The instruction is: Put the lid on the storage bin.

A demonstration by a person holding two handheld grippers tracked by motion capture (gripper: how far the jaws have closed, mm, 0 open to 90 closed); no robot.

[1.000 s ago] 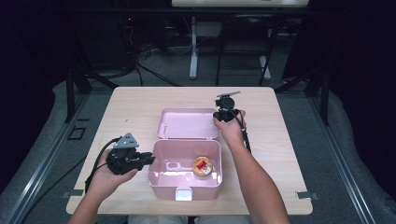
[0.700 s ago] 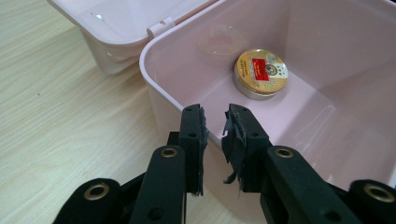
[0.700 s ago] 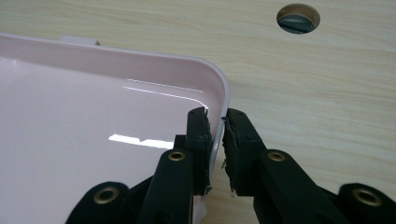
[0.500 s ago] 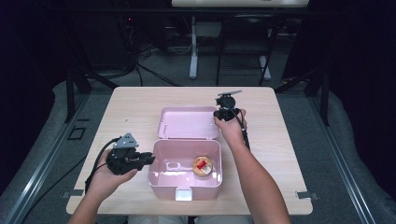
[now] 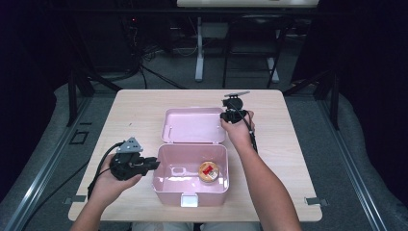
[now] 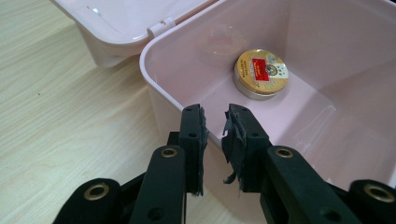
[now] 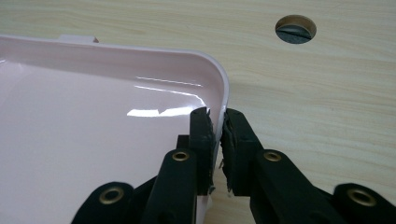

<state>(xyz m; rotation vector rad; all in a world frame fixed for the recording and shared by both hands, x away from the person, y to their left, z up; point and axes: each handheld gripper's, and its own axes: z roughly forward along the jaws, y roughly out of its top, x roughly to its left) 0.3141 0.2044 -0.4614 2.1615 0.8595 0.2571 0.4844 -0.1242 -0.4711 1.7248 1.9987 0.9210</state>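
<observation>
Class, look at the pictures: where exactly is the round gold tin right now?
In the high view, the round gold tin lies on the floor of the open pink box, toward its right side, just in front of the laid-back lid.

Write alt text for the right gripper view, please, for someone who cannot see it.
Two black jaws of the right gripper pinch the rounded corner rim of an open pink lid, having just been closing on it. Beyond lies a pale wooden table with a round cable hole.

Left gripper [image 5: 153, 163] clamped; right gripper [image 5: 226, 117] jaws just closing.
</observation>
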